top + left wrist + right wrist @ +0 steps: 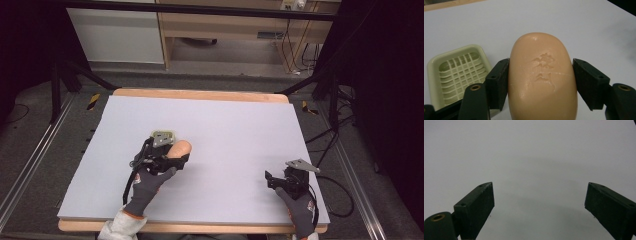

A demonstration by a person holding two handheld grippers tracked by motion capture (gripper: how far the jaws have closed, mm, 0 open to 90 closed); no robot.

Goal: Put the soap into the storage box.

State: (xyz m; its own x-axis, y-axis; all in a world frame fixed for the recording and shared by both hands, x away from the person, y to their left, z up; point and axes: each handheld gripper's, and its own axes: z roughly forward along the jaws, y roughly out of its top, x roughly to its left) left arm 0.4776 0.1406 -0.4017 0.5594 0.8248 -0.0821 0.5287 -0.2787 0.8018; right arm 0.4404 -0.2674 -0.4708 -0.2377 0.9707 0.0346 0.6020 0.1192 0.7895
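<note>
A peach-coloured soap bar (541, 75) with stamped characters on top sits between the two black jaws of my left gripper (541, 77), which is shut on it by its long sides. In the high view the soap bar (181, 148) sticks out forward from the left gripper (178, 158), over the left-middle of the white board (225, 125). A pale green soap dish (454, 72) with a slotted grid lies on the board just left of the held soap. My right gripper (270, 180) rests at the front right, open, its jaws (539, 202) wide apart over bare board.
The white board lies on a wooden table (200, 94) whose edge shows at the back and front. Black frame legs (55, 90) and cables (340, 195) stand around the table on the grey floor. A wooden cabinet (225, 25) is behind.
</note>
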